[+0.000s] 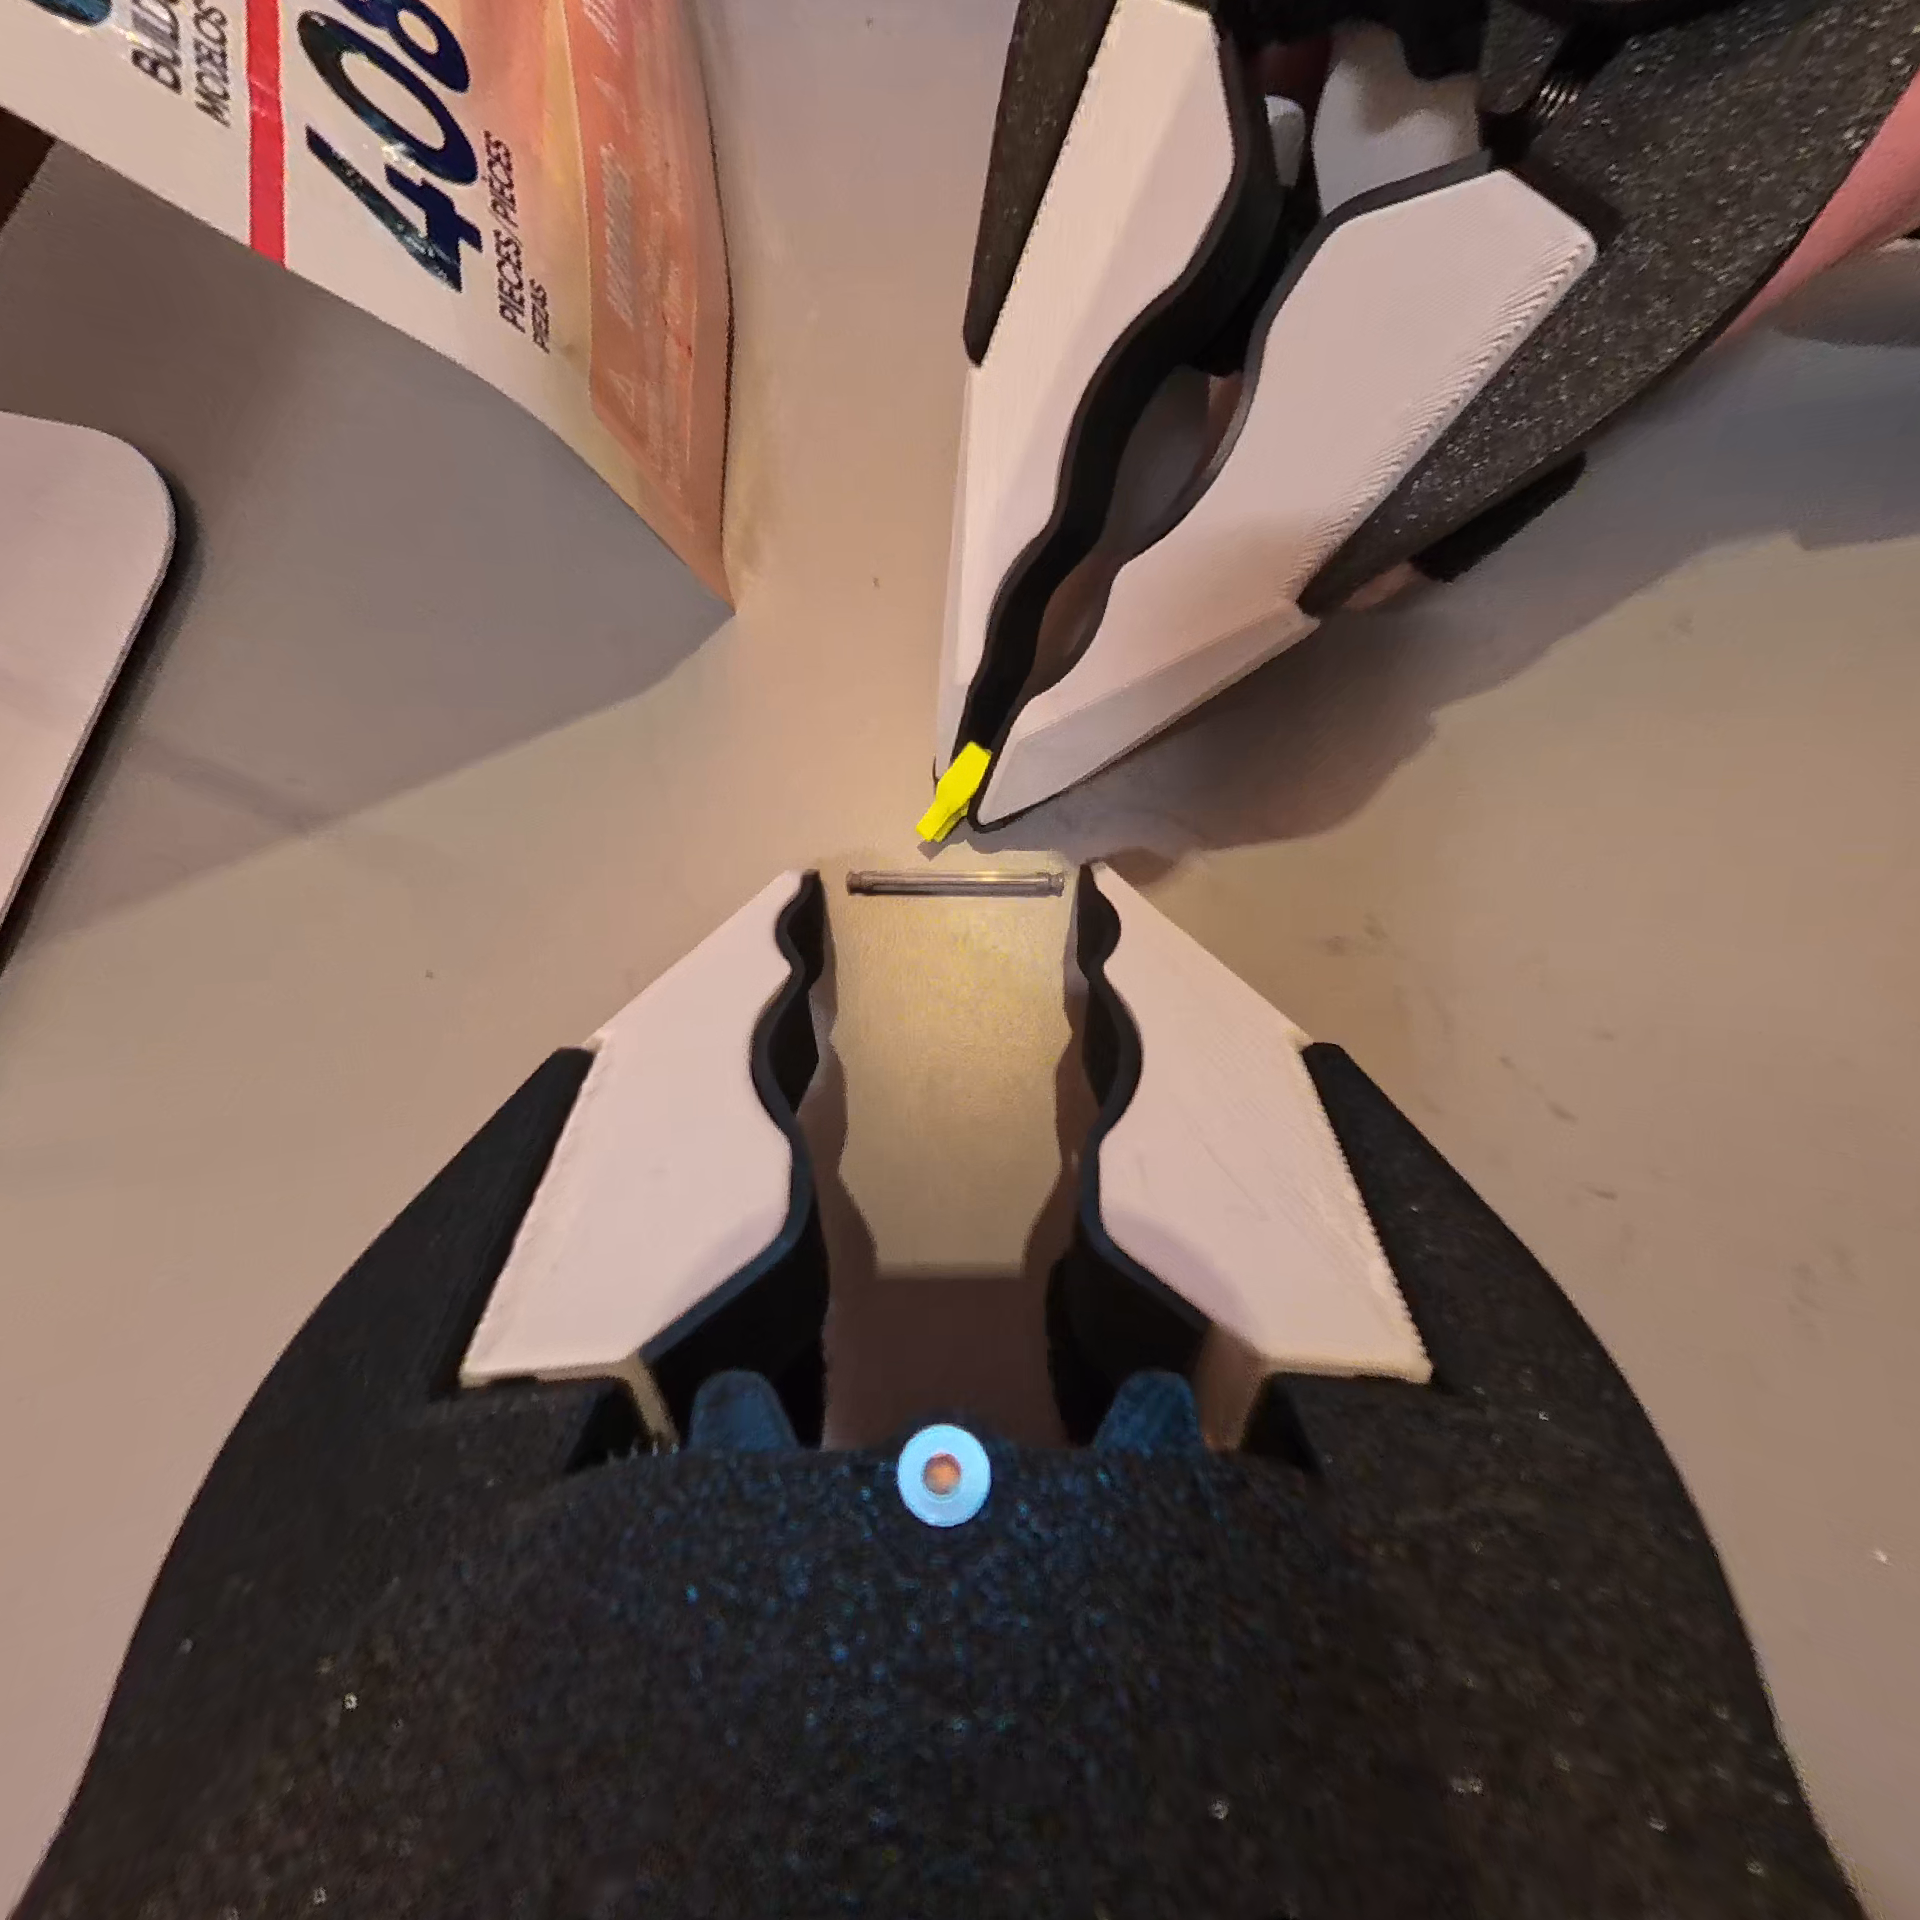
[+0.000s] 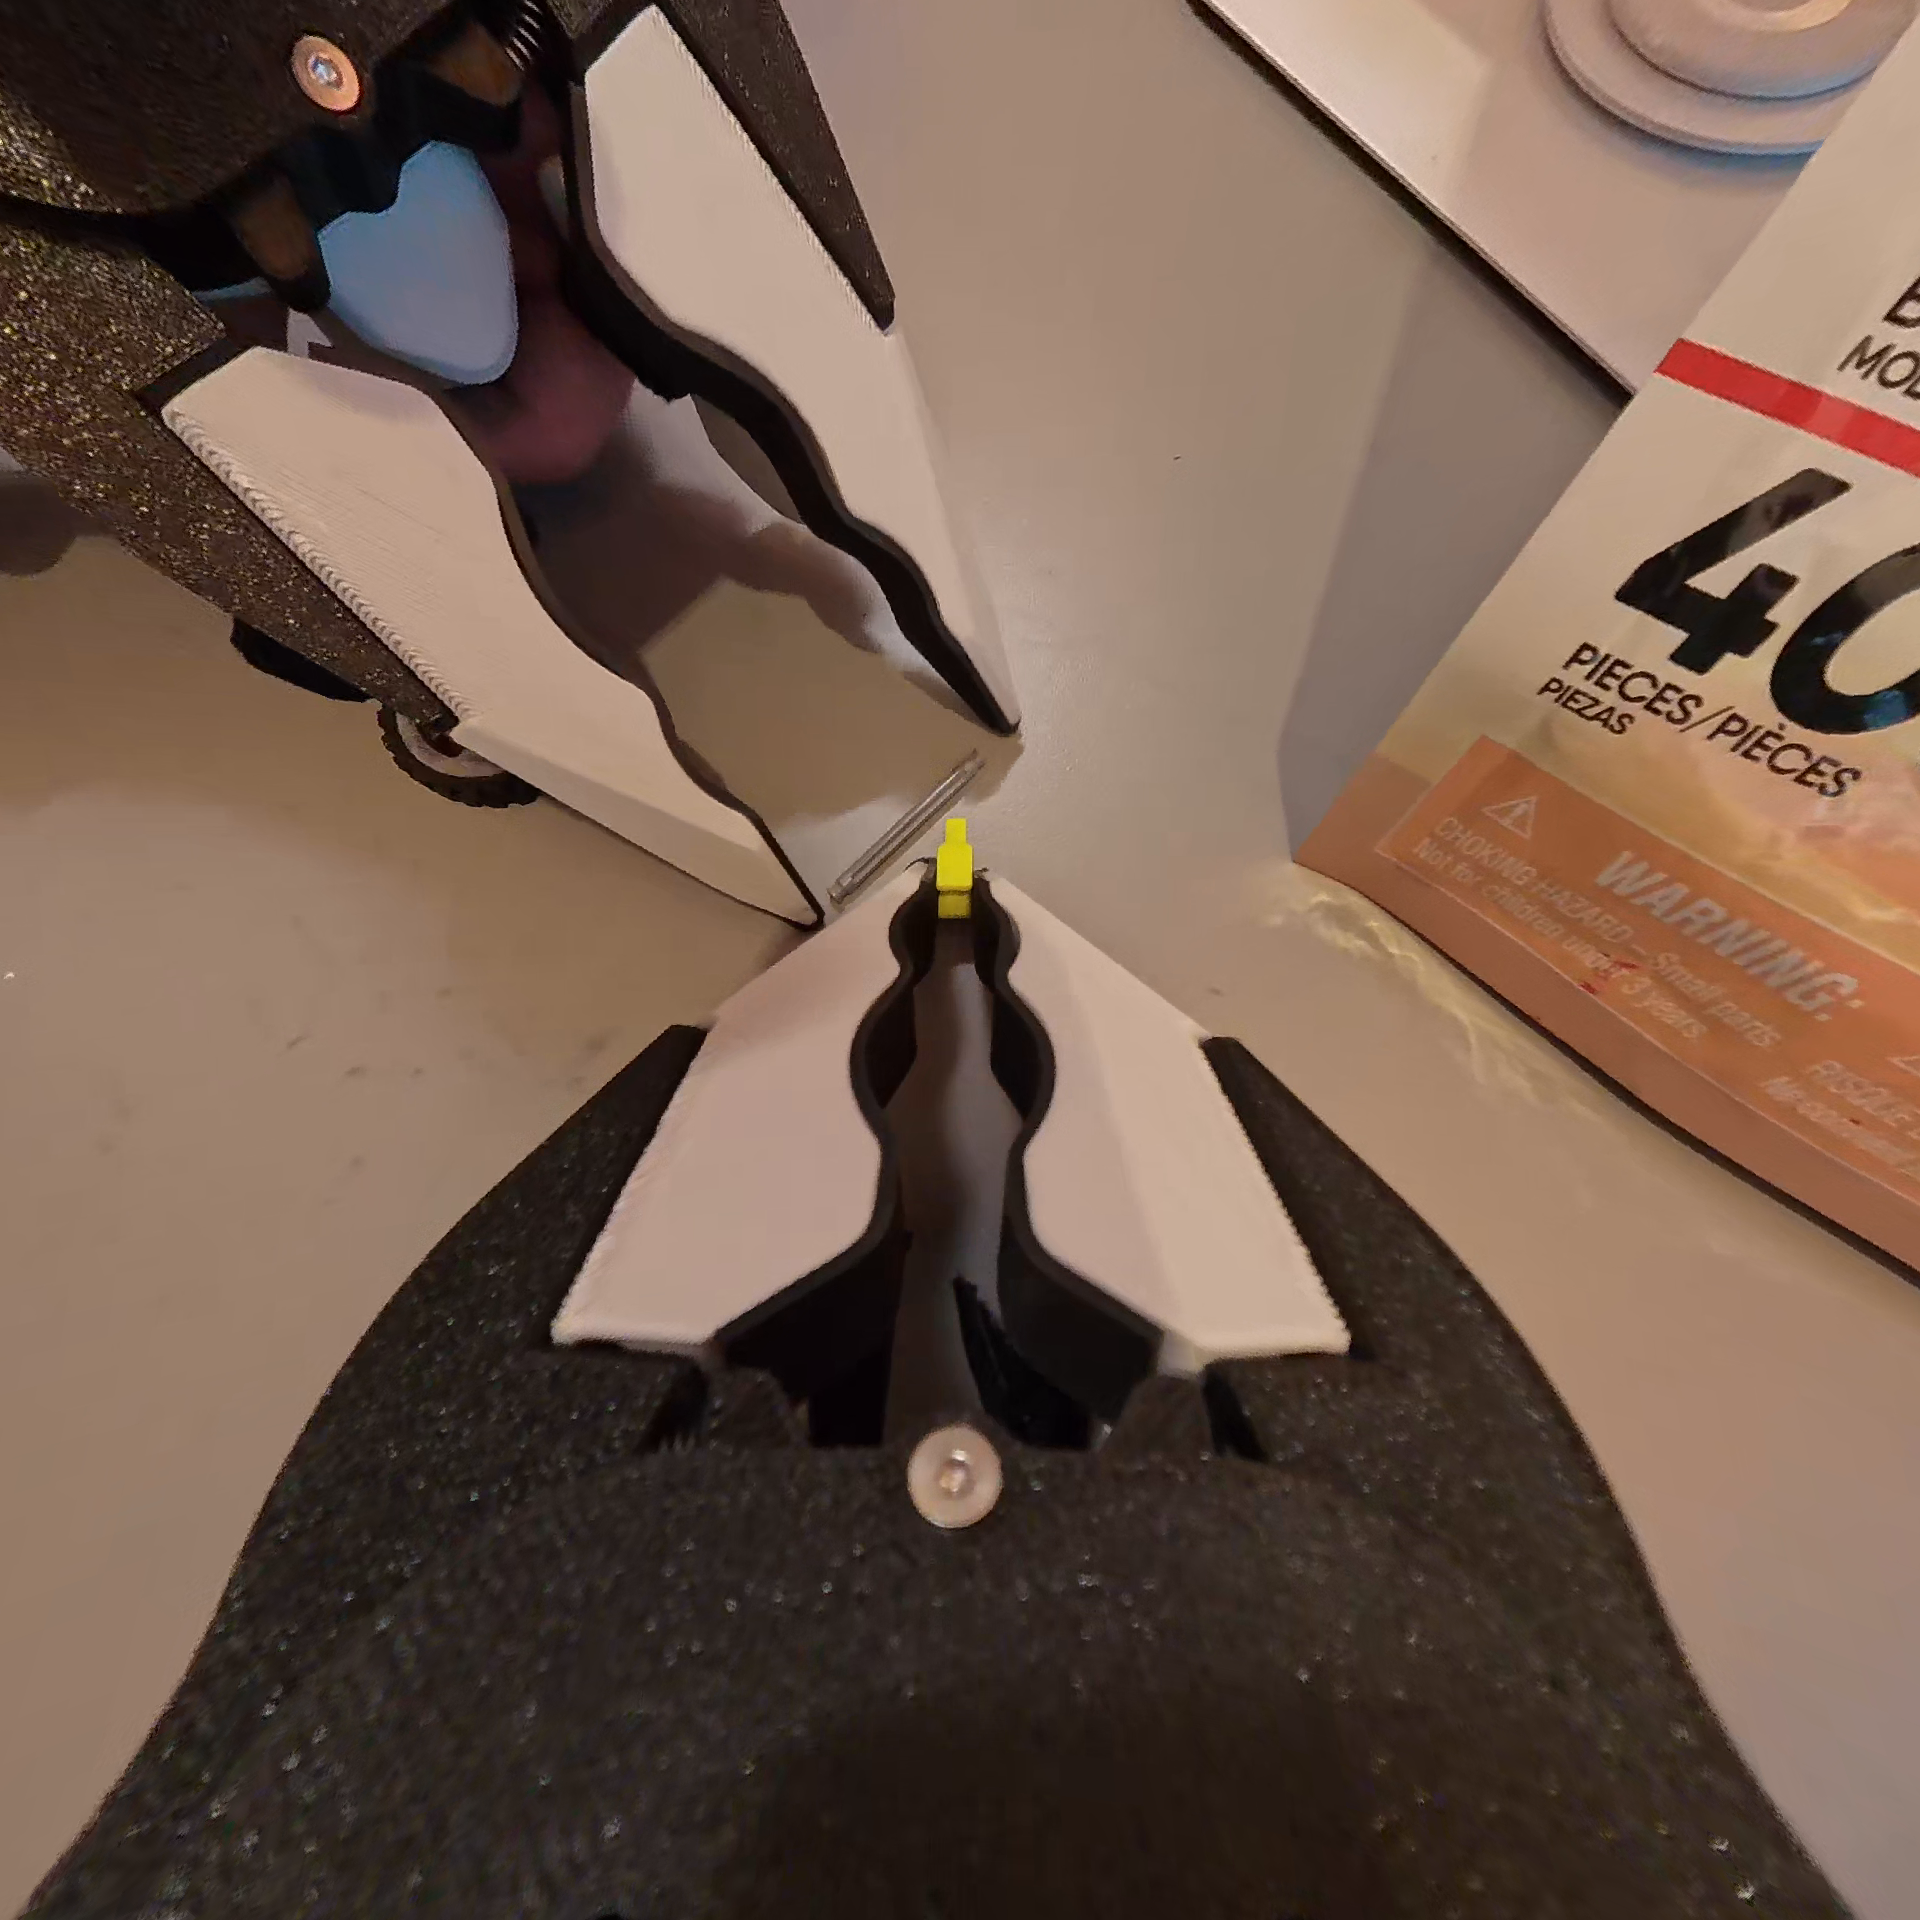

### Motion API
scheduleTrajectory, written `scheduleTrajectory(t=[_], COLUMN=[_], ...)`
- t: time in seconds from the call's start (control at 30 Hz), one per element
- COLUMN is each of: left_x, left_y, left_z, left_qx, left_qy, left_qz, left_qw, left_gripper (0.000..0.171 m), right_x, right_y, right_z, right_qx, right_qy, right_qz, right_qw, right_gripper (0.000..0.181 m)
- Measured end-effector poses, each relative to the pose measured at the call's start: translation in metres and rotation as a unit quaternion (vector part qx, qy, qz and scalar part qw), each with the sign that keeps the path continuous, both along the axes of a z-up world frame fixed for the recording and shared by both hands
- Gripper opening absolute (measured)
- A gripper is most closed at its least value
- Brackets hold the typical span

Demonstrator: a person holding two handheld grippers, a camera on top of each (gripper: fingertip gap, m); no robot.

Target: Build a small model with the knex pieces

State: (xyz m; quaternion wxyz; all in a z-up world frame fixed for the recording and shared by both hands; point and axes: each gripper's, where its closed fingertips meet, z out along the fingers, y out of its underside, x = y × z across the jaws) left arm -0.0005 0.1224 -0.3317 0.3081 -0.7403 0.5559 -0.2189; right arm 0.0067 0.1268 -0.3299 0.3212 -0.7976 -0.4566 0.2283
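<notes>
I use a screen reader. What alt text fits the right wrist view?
The right gripper pinches a small yellow plastic piece at its fingertips, just above a beige table. A thin metal pin lies between the open left gripper's tips; a printed box stands right.

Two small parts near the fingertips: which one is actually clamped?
The small yellow plastic piece, pinched in the shut right gripper. The thin grey metal pin lies loose on the table between the open left gripper tips.

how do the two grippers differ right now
The left gripper has its jaws apart, with a thin metal pin lying on the table between its tips, not pinched. The right gripper is shut on a small yellow piece, which pokes out past its tips. Both have white fingers on black bodies and point at the same spot.
</notes>
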Motion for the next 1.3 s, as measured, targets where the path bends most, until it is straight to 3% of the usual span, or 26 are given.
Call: scheduleTrajectory(t=[0.33, 0.87, 0.9, 1.07, 1.2, 1.3], left_x=[0.003, 0.000, 0.001, -0.001, -0.007, -0.011], left_y=[-0.006, -0.025, -0.026, -0.025, -0.030, -0.030], left_z=[0.003, 0.005, 0.008, 0.005, 0.009, 0.015], left_qx=[0.034, 0.070, 0.072, 0.079, 0.055, 0.059], left_qy=[-0.004, -0.010, -0.020, -0.010, -0.012, -0.007], left_qz=[-0.035, -0.086, -0.085, -0.083, -0.082, -0.073], left_qw=[0.999, 0.994, 0.994, 0.993, 0.995, 0.996], left_gripper=[0.038, 0.037, 0.008, 0.011, 0.030, 0.032], right_x=[-0.001, -0.012, -0.013, -0.015, -0.015, -0.015], right_y=[-0.002, -0.017, -0.019, -0.023, -0.024, -0.024], right_z=[0.004, 0.002, 0.001, -0.001, -0.001, -0.001], right_qx=[-0.005, 0.075, 0.074, 0.082, 0.077, 0.075], right_qy=[0.020, -0.024, -0.027, -0.037, -0.033, -0.031], right_qz=[0.011, 0.125, 0.136, 0.157, 0.154, 0.154], right_qw=[1.000, 0.989, 0.988, 0.983, 0.985, 0.985], right_gripper=[0.006, 0.005, 0.006, 0.005, 0.006, 0.006])
